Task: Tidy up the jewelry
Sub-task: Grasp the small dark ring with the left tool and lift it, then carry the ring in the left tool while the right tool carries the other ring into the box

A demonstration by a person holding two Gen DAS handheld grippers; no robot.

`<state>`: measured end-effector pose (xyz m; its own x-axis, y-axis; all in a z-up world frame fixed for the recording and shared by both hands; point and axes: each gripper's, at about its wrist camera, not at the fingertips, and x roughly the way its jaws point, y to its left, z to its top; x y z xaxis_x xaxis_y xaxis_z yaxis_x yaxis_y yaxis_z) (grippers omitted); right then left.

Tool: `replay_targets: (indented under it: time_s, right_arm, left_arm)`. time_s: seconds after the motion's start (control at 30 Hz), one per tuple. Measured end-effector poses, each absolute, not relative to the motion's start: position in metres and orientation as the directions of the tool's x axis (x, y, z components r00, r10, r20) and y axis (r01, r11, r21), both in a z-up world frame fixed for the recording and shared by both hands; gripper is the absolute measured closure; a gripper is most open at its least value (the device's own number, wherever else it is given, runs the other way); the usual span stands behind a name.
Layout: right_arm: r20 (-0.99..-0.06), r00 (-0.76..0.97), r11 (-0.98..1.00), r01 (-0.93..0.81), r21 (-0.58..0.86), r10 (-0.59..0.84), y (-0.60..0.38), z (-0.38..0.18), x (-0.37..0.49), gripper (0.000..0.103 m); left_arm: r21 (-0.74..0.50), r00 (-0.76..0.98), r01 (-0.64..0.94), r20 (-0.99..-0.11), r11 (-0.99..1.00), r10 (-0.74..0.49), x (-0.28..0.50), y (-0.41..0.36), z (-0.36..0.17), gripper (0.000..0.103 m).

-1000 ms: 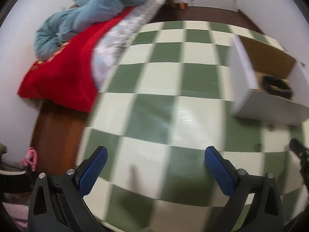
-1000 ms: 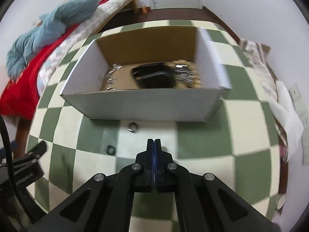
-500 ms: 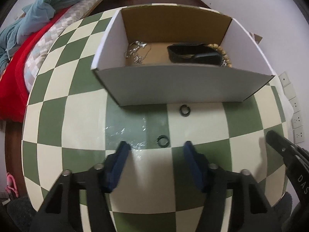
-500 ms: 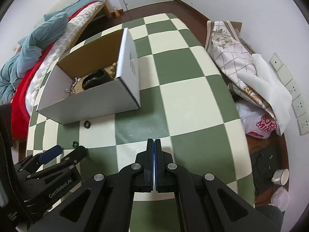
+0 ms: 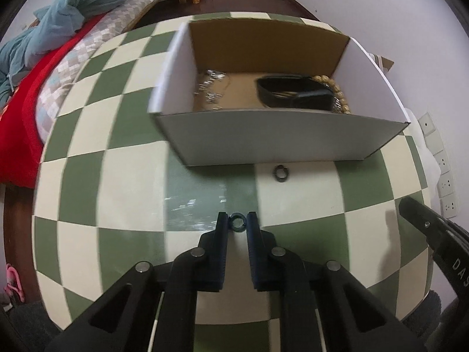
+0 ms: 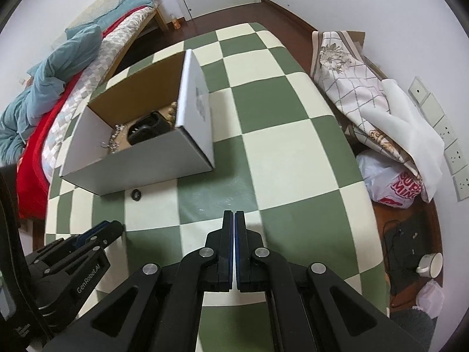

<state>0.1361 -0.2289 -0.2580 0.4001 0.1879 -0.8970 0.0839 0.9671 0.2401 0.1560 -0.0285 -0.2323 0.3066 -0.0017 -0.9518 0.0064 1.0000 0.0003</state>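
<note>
Our left gripper (image 5: 237, 222) pinches a dark ring (image 5: 237, 222) on the checkered table (image 5: 132, 182); our right gripper (image 6: 234, 220) is clamped empty, bed (image 6: 58, 67) behind.

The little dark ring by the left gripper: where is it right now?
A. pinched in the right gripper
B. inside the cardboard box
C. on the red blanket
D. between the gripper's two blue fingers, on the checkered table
D. In the left wrist view the dark ring sits between the fingertips of the left gripper, on the checkered table, short of the box.
</note>
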Motion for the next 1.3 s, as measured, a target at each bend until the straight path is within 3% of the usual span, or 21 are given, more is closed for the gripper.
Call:
replay_targets:
  time_s: [0.03,0.13,0.17,0.4,0.6,0.77,1.1,1.3]
  right_arm:
    - [-0.894,0.397,0.964,0.076,0.256,0.207,-0.226,-0.258,0.137,0.093]
    - [-0.882,0.390,0.953,0.034,0.302,0.266,-0.209,-0.258,0.141,0.056]
    - [-0.874,0.396,0.951,0.007,0.309,0.281,-0.198,-0.258,0.143,0.054]
    - [-0.865,0.401,0.953,-0.101,0.284,0.301,-0.130,-0.266,0.157,0.055]
    - [-0.880,0.428,0.976,-0.151,0.156,0.207,-0.088,-0.278,0.165,0.057]
    - [-0.881,0.450,0.983,-0.167,0.078,0.146,-0.074,-0.279,0.169,0.090]
    - [-0.880,0.445,0.982,-0.161,0.102,0.165,-0.093,-0.275,0.160,0.090]
    - [-0.857,0.471,0.978,-0.115,0.174,0.208,-0.134,-0.243,0.138,0.090]
  left_arm:
    - [0.007,0.314,-0.002,-0.949,1.000,0.007,0.154,-0.021,-0.229,0.093]
    - [0.035,0.323,-0.044,-0.945,0.998,0.048,0.146,0.007,-0.223,0.093]
    - [0.049,0.325,-0.060,-0.944,0.997,0.066,0.144,0.017,-0.222,0.093]
    - [0.081,0.297,-0.181,-0.945,0.980,0.133,0.138,0.078,-0.225,0.093]
    - [0.073,0.301,-0.211,-0.944,0.975,0.136,0.134,0.095,-0.224,0.093]
    - [0.063,0.299,-0.221,-0.945,0.973,0.129,0.130,0.098,-0.223,0.093]
    - [0.042,0.311,-0.209,-0.944,0.977,0.107,0.127,0.092,-0.217,0.093]
    - [-0.034,0.376,-0.141,-0.926,0.989,0.022,0.130,0.061,-0.180,0.093]
